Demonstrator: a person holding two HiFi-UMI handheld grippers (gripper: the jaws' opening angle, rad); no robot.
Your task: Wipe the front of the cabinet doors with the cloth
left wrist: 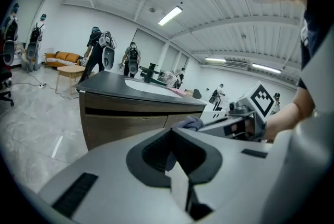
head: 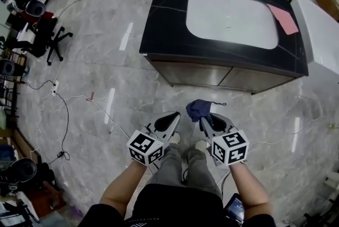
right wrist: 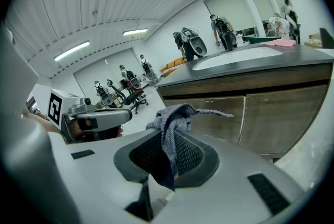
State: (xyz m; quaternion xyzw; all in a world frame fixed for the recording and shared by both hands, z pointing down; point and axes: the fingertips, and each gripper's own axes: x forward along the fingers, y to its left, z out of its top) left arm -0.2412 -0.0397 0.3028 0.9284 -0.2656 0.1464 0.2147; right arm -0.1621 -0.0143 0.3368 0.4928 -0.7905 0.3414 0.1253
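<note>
Standing on a pale stone-patterned floor (head: 106,72) short of a cabinet, a person holds a two-jaw gripper in each hand, both aimed toward the cabinet doors (head: 212,73). The right gripper (head: 212,124) has its jaws closed on a blue-grey cloth (head: 197,109), pinched low between the dark ribbed pads. In the right gripper view the cloth's long axis runs along the jaws, from the pinch out past the tips, where it bunches into a loose crown with one thin corner trailing off to the right, toward the doors. From the head view the bundle pokes forward off the jaw tips toward the cabinet, with open floor between it and the wood-toned fronts, so it is not touching them. The left gripper (head: 168,121) rides just beside the right one, its jaws brought together with nothing between them. The cabinet carries a black tabletop (head: 169,25) with a white sink basin (head: 231,19) set into it and a pink sheet (head: 283,18) lying at the basin's right edge. An office chair (head: 50,41) and cables sit well off to the left.
</note>
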